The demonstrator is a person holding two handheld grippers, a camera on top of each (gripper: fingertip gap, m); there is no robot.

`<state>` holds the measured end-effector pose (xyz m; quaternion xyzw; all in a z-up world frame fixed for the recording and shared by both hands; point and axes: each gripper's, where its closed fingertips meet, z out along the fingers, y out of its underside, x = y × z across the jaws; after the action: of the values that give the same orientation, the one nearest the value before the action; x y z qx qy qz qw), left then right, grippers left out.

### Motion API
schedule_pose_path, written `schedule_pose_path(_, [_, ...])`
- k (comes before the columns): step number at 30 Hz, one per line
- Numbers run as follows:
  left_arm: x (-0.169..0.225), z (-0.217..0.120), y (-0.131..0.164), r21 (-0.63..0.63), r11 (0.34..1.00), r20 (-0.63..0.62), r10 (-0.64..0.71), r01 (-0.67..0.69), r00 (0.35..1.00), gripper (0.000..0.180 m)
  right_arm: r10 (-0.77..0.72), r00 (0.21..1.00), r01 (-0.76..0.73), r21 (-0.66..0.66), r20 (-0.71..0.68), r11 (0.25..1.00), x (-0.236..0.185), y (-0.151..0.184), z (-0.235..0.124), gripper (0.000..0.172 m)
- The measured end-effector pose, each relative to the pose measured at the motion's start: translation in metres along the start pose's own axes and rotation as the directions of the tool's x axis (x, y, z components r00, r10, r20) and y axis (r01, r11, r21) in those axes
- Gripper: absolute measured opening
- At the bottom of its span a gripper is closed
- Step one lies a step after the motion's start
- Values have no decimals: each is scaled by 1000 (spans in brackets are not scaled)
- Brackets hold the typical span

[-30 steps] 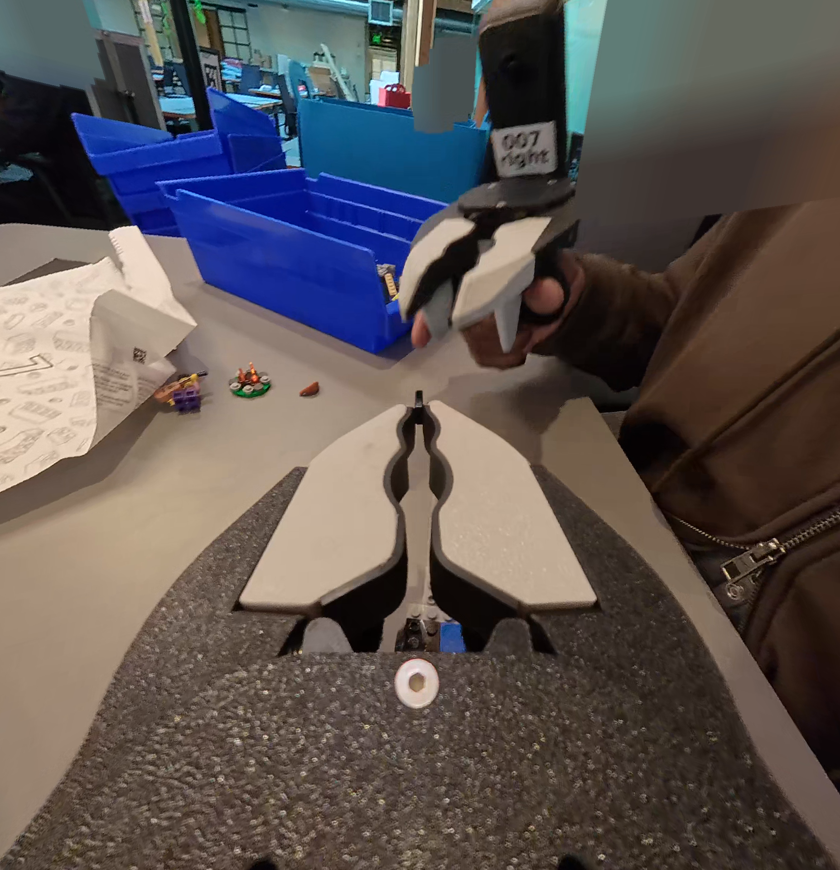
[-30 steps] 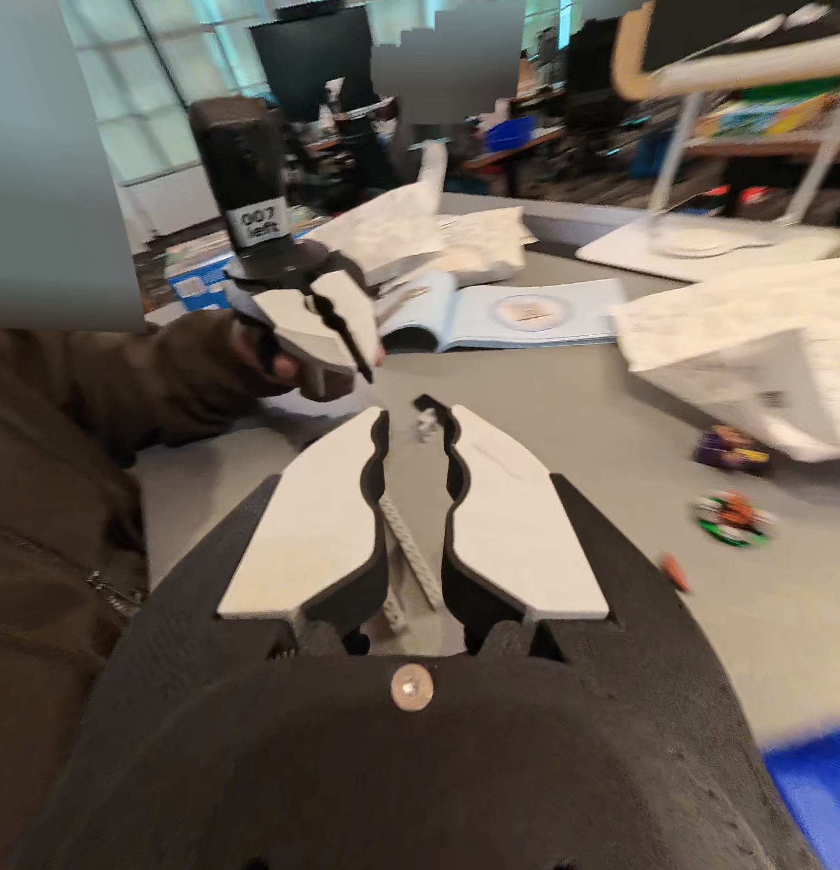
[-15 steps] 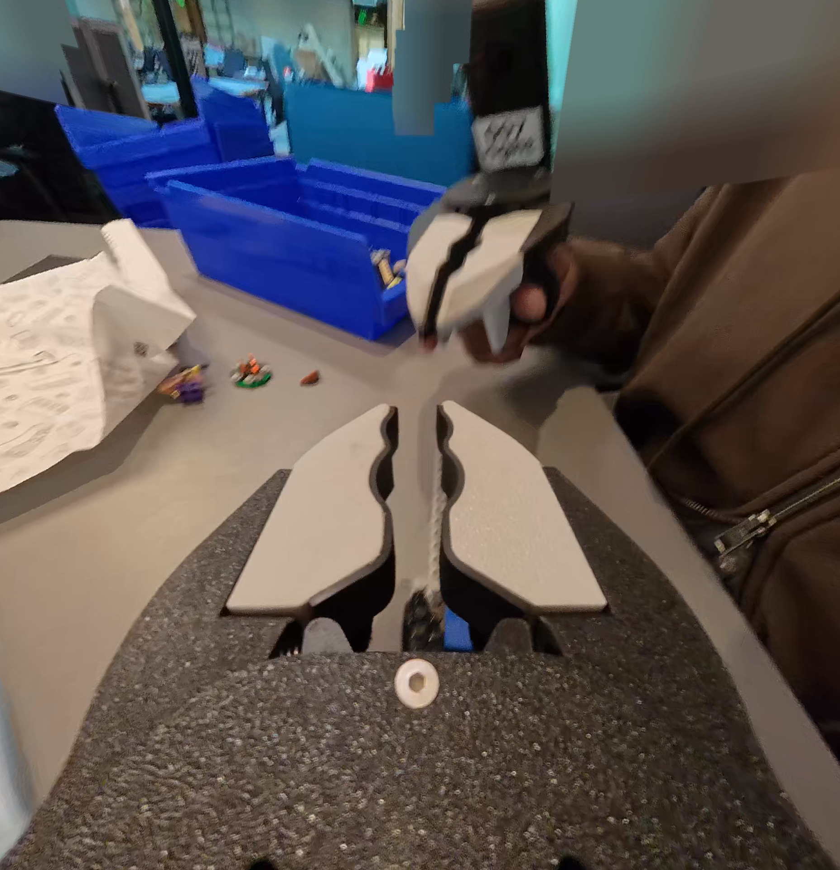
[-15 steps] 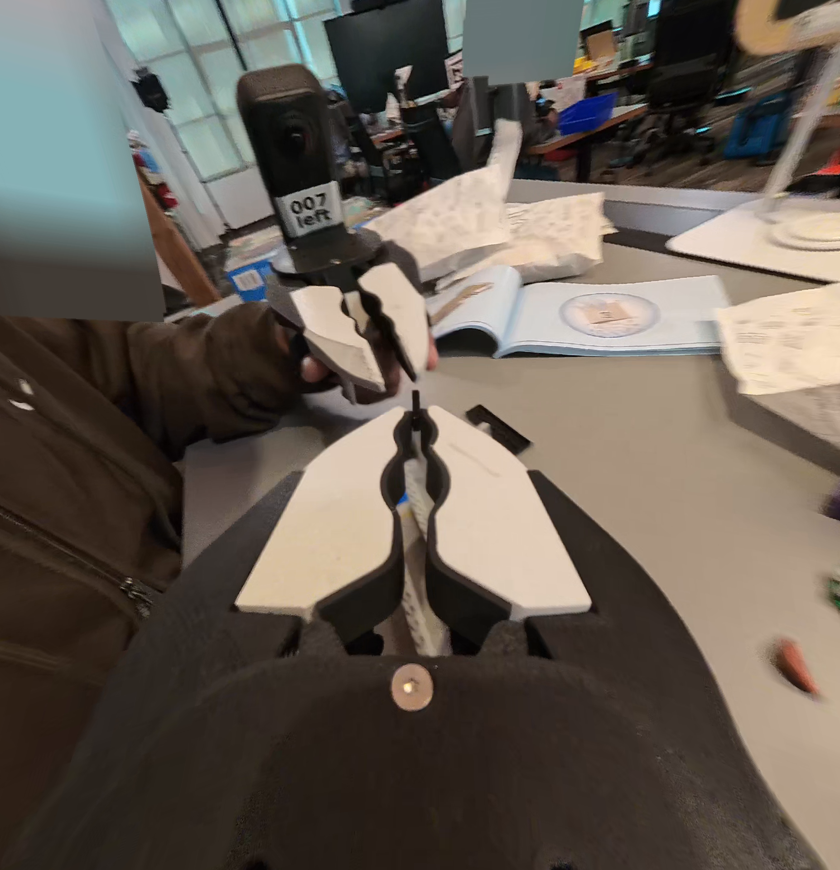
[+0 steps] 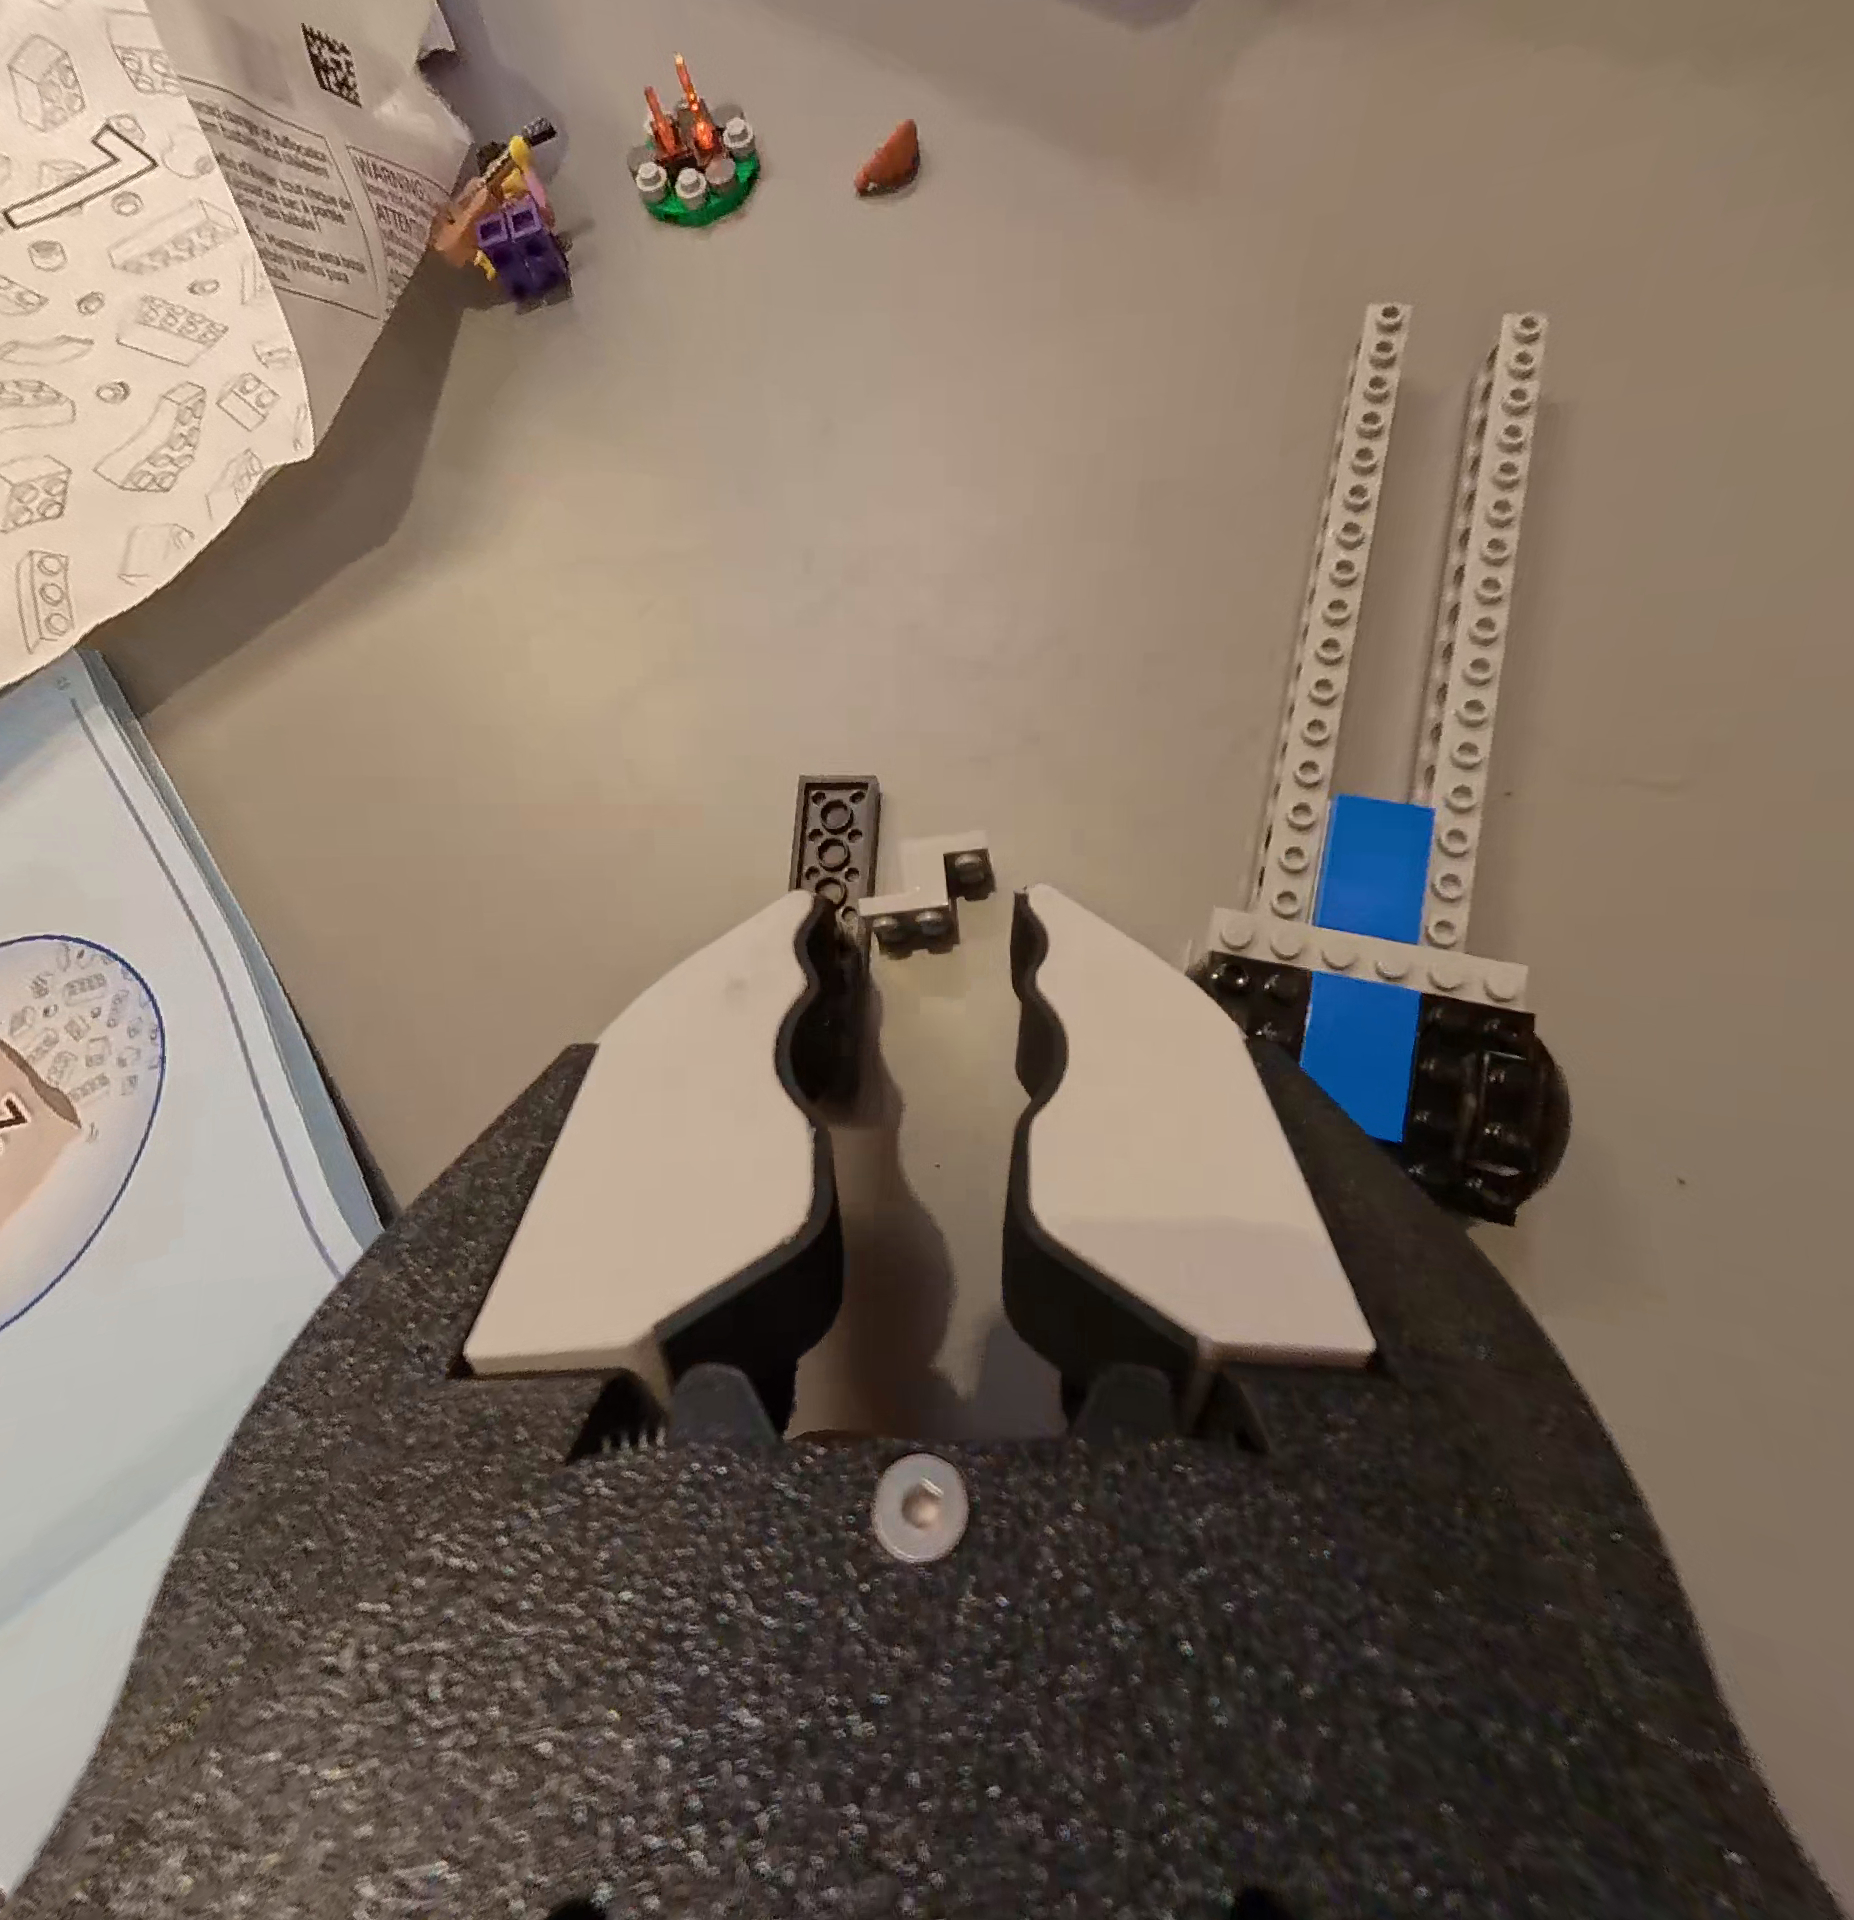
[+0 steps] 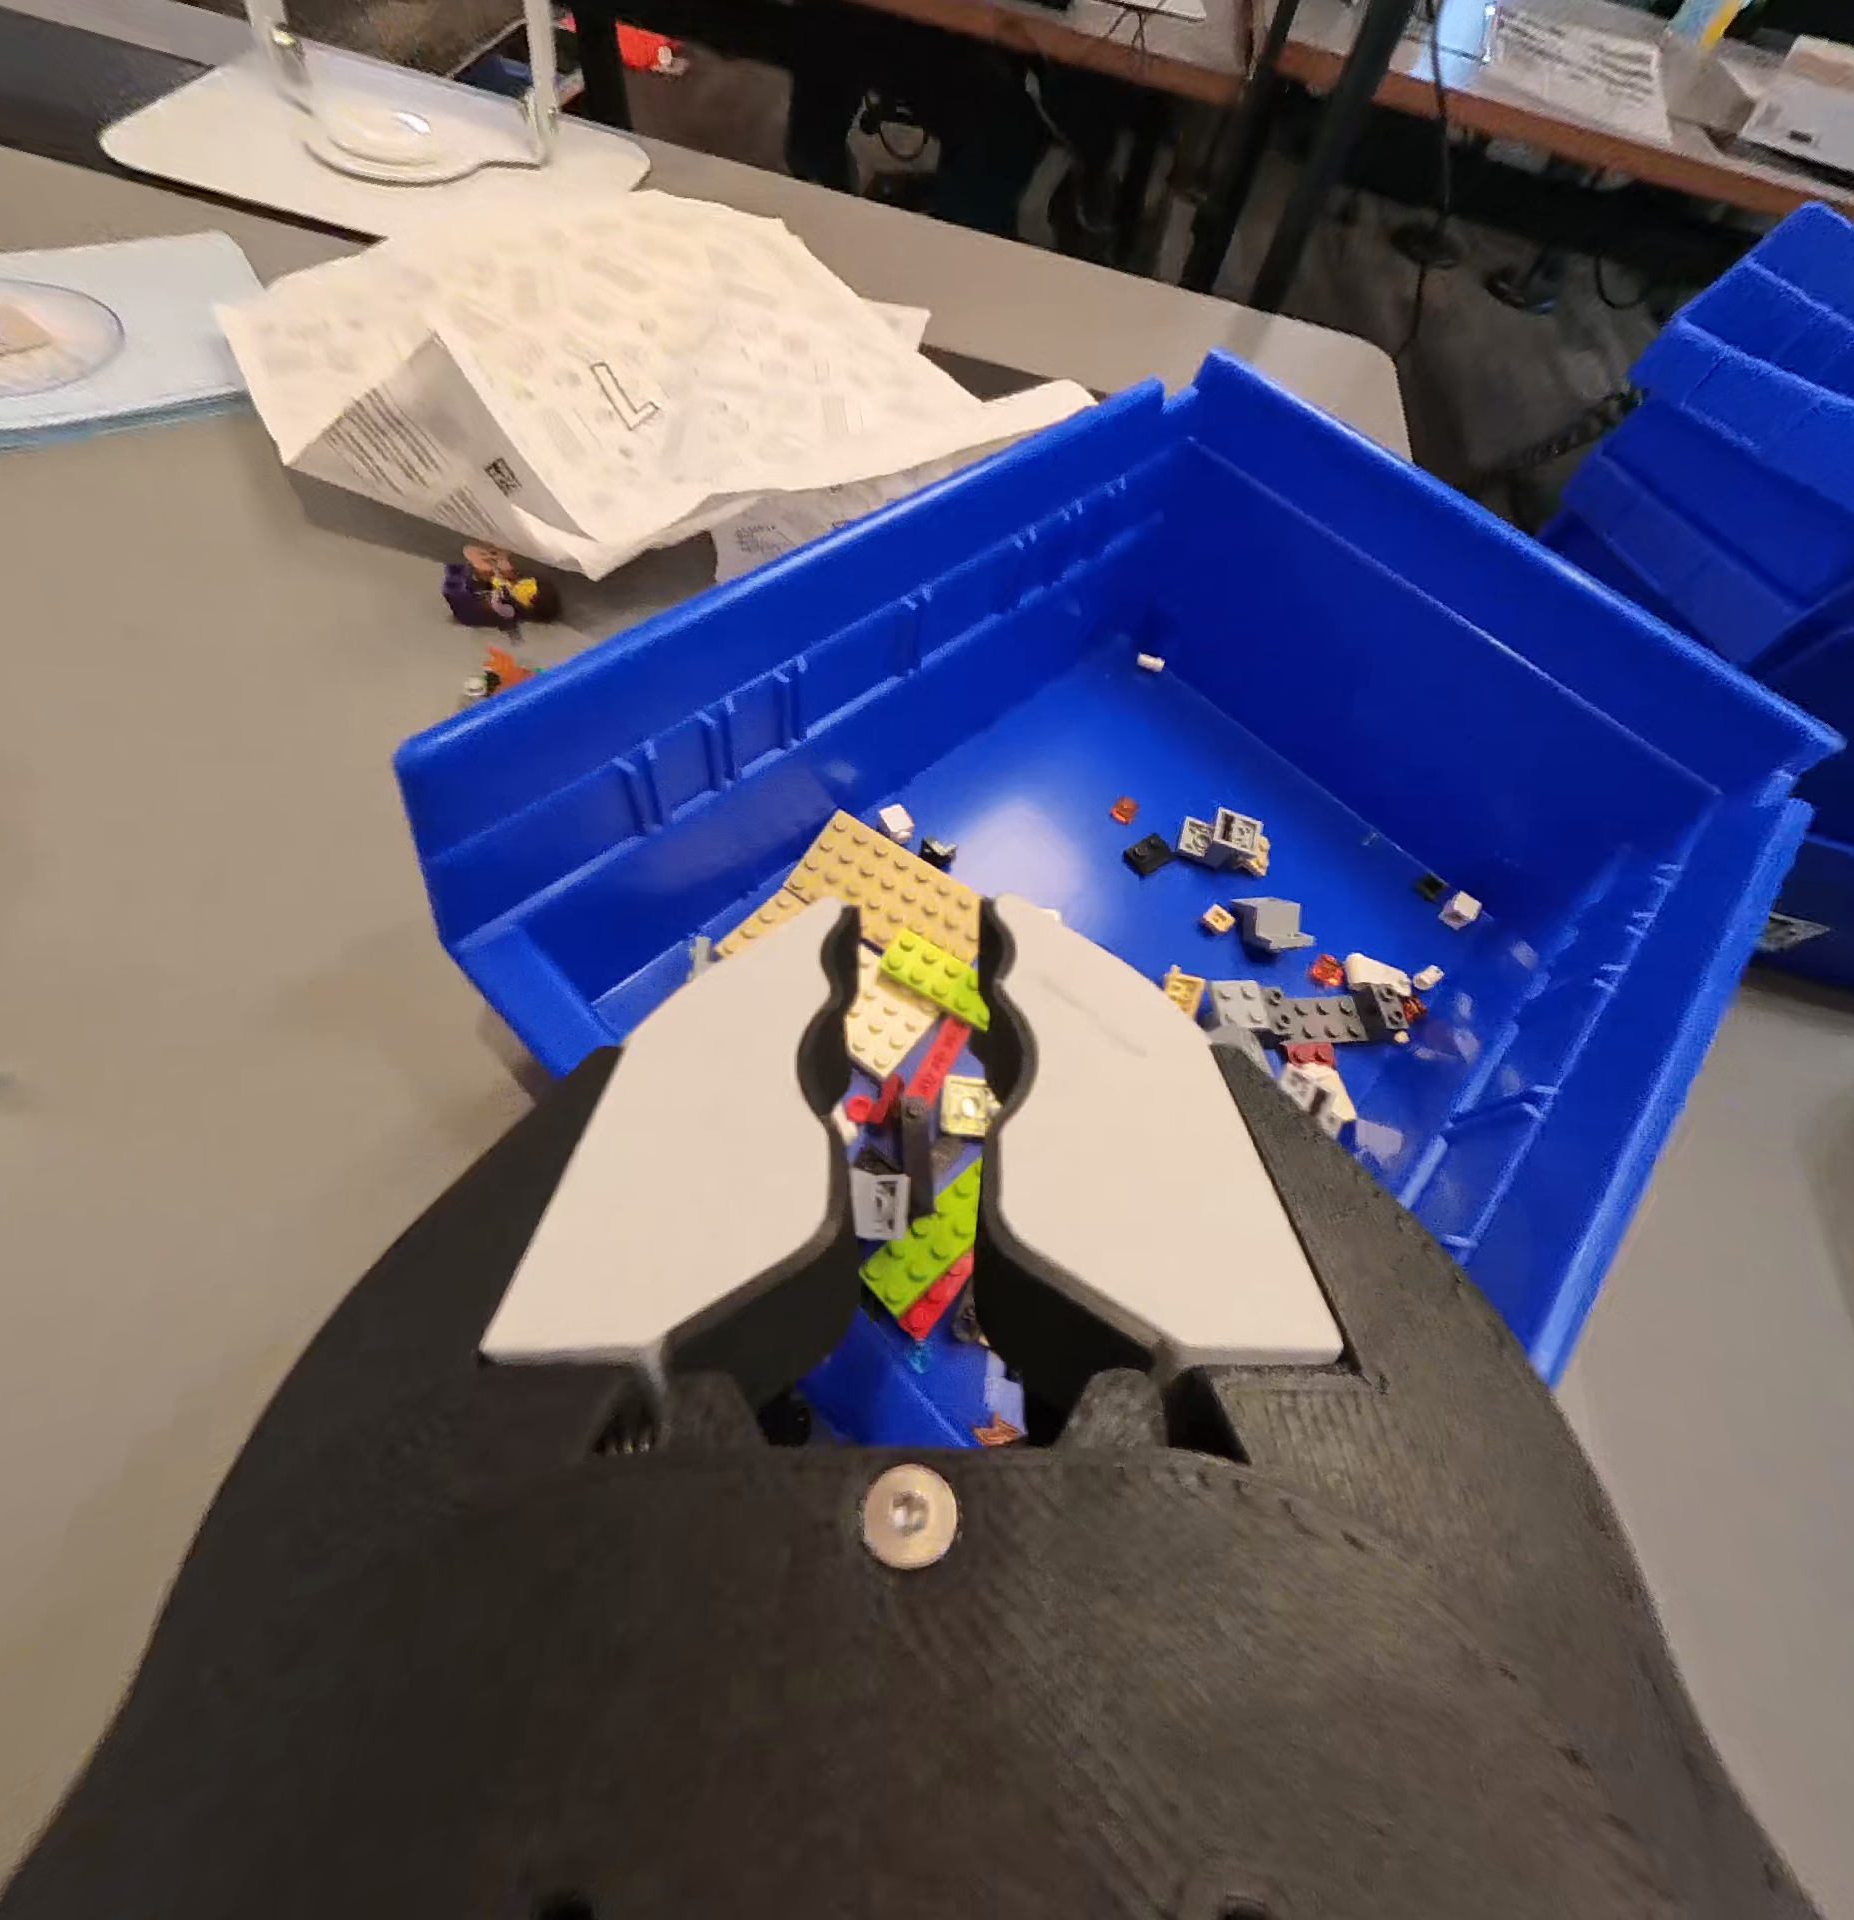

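Observation:
My left gripper (image 5: 915, 909) is open and points down at the grey table (image 5: 902, 520). A small light grey bracket brick (image 5: 928, 894) lies on the table at its tips, near the left finger, with a gap to the right pad. A dark grey plate (image 5: 838, 842) lies studs-down beside it, partly under the left fingertip (image 5: 798, 925). To the right lies a build of two long grey beams (image 5: 1349, 582), a blue tile (image 5: 1364, 935) and black parts. My right gripper (image 6: 918, 920) is open and empty, above a blue bin (image 6: 694, 727) of loose bricks, over a lime plate (image 6: 933, 977) and a tan plate (image 6: 892, 873).
A printed paper bag (image 5: 123, 312) and a light blue booklet (image 5: 123, 1143) lie at the left. A purple figure (image 5: 512, 229), a green round piece with orange flames (image 5: 694, 166) and a small brown piece (image 5: 890, 171) lie at the far side. More blue bins (image 6: 1775, 468) stand at the right. There is about 35 cm between the tips of the two grippers. Between my left fingertips and the blue tile (image 5: 1364, 935) there is roughly 6 cm. Measured from the fingertips, the tan plate (image 6: 892, 873) is 12 cm or so from the right gripper and 35 cm from the left.
Both grippers faced each other in the air; the left one opened and turned down to the table. The right one shut, opened again and swung over the blue bin.

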<state>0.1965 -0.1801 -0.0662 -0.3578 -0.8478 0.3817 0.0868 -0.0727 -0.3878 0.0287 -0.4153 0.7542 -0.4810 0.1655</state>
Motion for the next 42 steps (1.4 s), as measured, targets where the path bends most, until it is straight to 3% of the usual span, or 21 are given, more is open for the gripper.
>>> schedule_pose_path(6, [1, 5, -1, -20, 999, 13, 35, -35, 999, 16, -114, 969, 81, 153, 220, 985, -87, -38, 1, 18])
schedule_pose_path(12, [12, -3, -32, 144, 987, -72, -64, 74, 995, 16, -184, 750, 92, 175, 636, 980, -231, -31, 12, 20])
schedule_pose_path(16, [27, -12, -59, 278, 952, -163, -81, 124, 983, 16, -186, 640, 96, 163, 745, 982, -289, -22, 21, 23])
schedule_pose_path(20, [40, -16, -68, 312, 945, -203, -32, 95, 979, 16, -177, 630, 79, 164, 757, 983, -303, -25, 26, 20])
schedule_pose_path(24, [42, -20, -70, 339, 936, -219, -18, 93, 976, 15, -173, 626, 62, 172, 761, 983, -299, -27, 22, 8])
schedule_pose_path(27, [25, -21, -60, 311, 946, -148, -44, 88, 988, 21, -178, 692, 48, 202, 700, 978, -274, -34, 20, 4])
schedule_pose_path(30, [-5, -17, -33, 188, 977, -13, -98, 98, 995, 27, -176, 816, 59, 223, 551, 973, -217, -43, 18, 4])
schedule_pose_path(34, [-20, -7, 0, 0, 993, 73, -120, 121, 990, 30, -124, 968, 79, 203, 220, 976, -103, -50, 8, 5])
schedule_pose_path(38, [-18, 1, 16, -88, 985, 76, -143, 150, 987, 31, -55, 998, 53, 59, 30, 997, -29, -23, 4, 6])
schedule_pose_path(42, [-15, 2, 17, -102, 981, 49, -160, 164, 986, 23, -66, 997, 67, -8, 29, 998, -26, -8, 6, 19])
